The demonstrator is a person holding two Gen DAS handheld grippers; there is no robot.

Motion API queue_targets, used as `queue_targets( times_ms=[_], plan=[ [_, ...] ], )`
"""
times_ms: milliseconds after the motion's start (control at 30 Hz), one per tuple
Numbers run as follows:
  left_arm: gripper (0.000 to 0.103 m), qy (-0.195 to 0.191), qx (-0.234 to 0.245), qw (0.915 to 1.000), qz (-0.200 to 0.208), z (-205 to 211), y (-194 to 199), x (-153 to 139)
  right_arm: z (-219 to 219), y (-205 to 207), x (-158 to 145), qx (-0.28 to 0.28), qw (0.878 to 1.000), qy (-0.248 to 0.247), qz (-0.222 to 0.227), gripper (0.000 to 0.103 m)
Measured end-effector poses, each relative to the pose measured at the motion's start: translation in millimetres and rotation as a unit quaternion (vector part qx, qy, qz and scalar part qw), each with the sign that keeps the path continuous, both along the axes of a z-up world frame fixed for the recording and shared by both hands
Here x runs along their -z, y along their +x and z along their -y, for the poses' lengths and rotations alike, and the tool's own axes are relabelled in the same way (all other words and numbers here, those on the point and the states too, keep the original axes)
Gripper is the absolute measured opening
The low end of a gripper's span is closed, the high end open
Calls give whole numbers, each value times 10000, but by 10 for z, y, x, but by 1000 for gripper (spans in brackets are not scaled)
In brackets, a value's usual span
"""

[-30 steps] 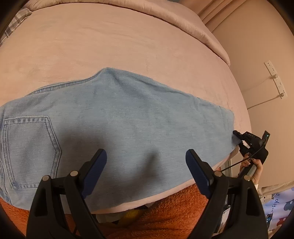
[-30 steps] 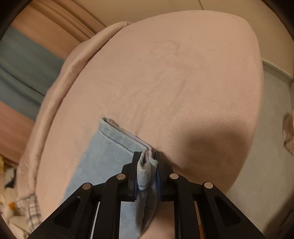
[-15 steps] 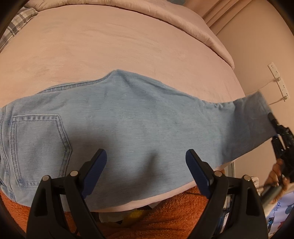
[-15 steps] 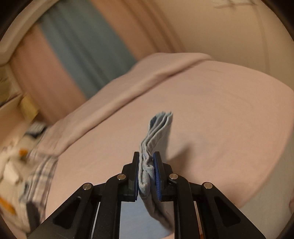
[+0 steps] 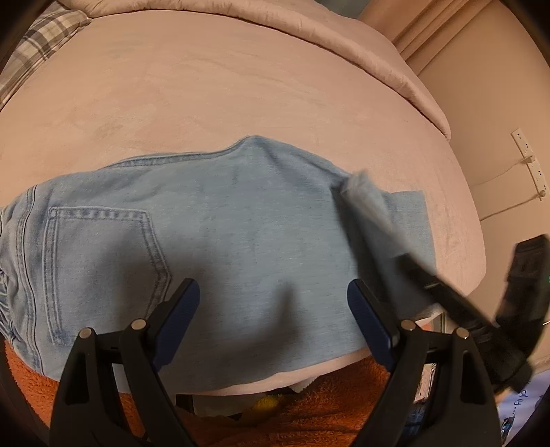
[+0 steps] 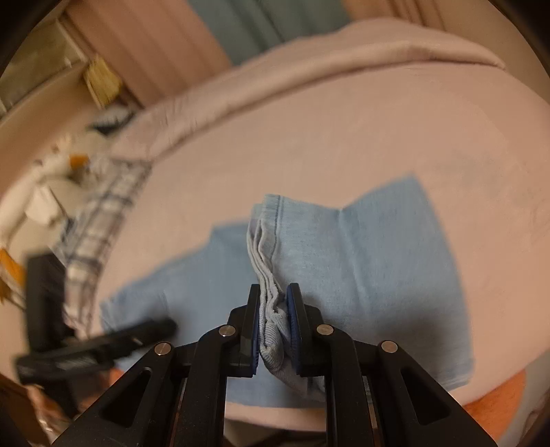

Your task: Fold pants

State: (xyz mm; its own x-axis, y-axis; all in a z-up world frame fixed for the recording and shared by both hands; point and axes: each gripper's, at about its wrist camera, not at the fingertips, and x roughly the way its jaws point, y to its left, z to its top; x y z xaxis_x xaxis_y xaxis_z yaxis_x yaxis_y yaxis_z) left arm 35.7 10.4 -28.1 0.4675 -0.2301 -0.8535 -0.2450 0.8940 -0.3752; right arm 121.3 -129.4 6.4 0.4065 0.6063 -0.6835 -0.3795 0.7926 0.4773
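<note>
Two grippers are showing on my feeds. Item one: my left gripper (image 5: 273, 318) is hanging released, jaws spread wide, above the pants (image 5: 213, 247), gripping nothing. Item two: my right gripper (image 6: 274, 323) is clenching a bunched stack of hem layers (image 6: 264, 254) between its blue pads (image 6: 293, 309), the cloth edges standing up ahead of the fingertips.

The pants, light blue denim, are lying across the bed (image 5: 206, 86) directly ahead of and beneath the left gripper. A stitched back pocket (image 5: 99, 261) is sitting ahead-left of the left jaw. Ahead-right of that gripper, the leg end is rising off the flat denim and doubling back over it; the lifted part is blurring in the left wrist view. My right gripper (image 5: 481, 309) is appearing there too, at the far right, dark and smeared, beside the lifted cloth.

In the right wrist view, the denim is spreading out to either side of the clenched hem, resting on the pink bed cover (image 6: 343, 137). The left gripper (image 6: 89, 347) is showing low to the left, blurred, over the near edge of the cloth.

Other entries: a plaid pillow (image 5: 37, 44) beyond and left of the left gripper; a rolled pink duvet (image 5: 309, 31) along the far edge of the bed; an orange fleece garment (image 5: 309, 405) just below the left gripper; a wall socket strip (image 5: 531, 161) with a cord, far right.
</note>
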Motion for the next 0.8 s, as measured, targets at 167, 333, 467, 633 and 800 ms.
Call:
queue_targets(
  times_ms=[167, 333, 467, 633, 800],
  plan=[
    [88, 66, 18, 10000, 5, -28, -5, 8, -150, -89, 269, -241, 9979, -527, -295, 16],
    [88, 138, 8, 9999, -14, -4, 66, 27, -43, -107, 151, -235, 9978, -481, -395, 25],
    [88, 127, 81, 9999, 45, 19, 108, 19, 10, -135, -41, -246, 9990, -350, -148, 50],
    [89, 121, 215, 9997, 92, 75, 216, 57, 266, -130, -242, 378, 9964, -642, 396, 54],
    [88, -100, 564, 9983, 134, 223, 411, 123, 575, 14, -41, 1195, 9850, -1220, 235, 45]
  ],
)
